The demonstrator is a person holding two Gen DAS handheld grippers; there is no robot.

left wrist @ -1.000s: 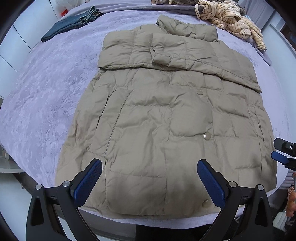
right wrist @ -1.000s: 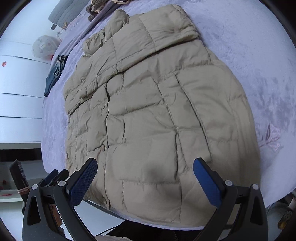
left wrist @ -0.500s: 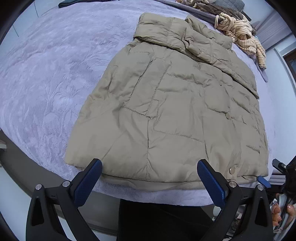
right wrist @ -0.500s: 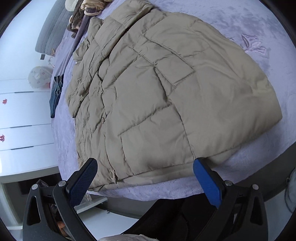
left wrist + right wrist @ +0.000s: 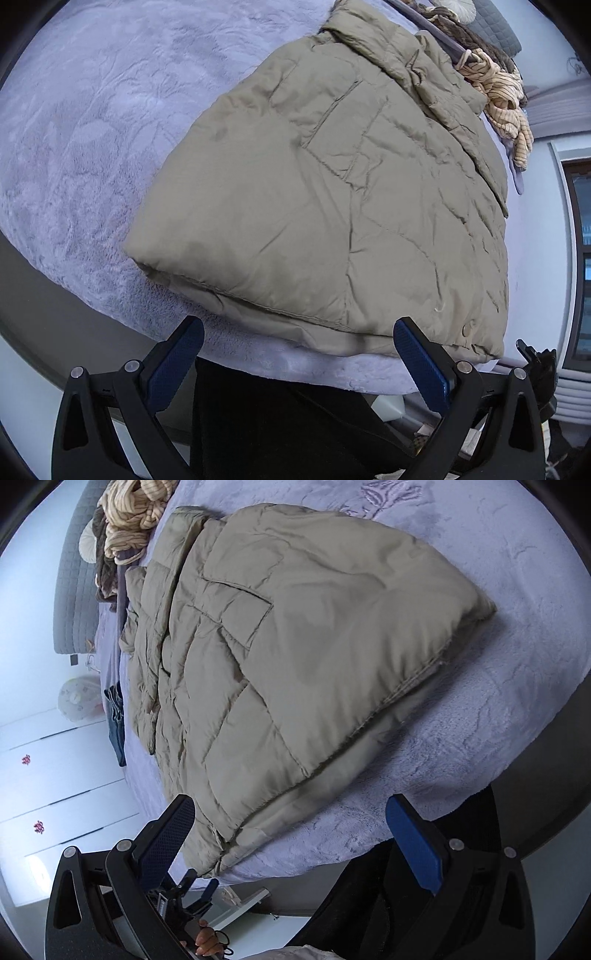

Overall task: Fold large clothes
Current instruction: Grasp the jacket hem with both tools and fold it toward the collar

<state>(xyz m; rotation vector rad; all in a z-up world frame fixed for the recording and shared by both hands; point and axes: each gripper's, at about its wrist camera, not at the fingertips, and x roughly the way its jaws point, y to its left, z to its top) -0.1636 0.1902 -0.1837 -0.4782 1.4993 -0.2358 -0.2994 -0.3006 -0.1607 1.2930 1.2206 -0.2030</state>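
Observation:
A tan quilted puffer jacket (image 5: 351,192) lies flat on the lilac bedspread (image 5: 81,122), sleeves folded across its top, hem toward me. It also shows in the right wrist view (image 5: 303,657). My left gripper (image 5: 297,363) is open and empty, low at the bed's near edge, just below the hem's left part. My right gripper (image 5: 291,838) is open and empty, low at the hem's right corner. The right gripper's tip (image 5: 535,362) shows at the far right of the left wrist view. The left gripper (image 5: 184,893) shows at the bottom left of the right wrist view.
A striped beige garment (image 5: 506,96) is heaped past the collar, also in the right wrist view (image 5: 133,513). Folded jeans (image 5: 116,723) lie at the bed's far side. A grey headboard (image 5: 74,590) and white drawers (image 5: 55,794) stand beyond. Dark trousers (image 5: 280,424) are below the bed edge.
Both grippers have dropped and pulled back to the bed's near edge, level with the hem. Both views tilted outward. The jacket has not moved.

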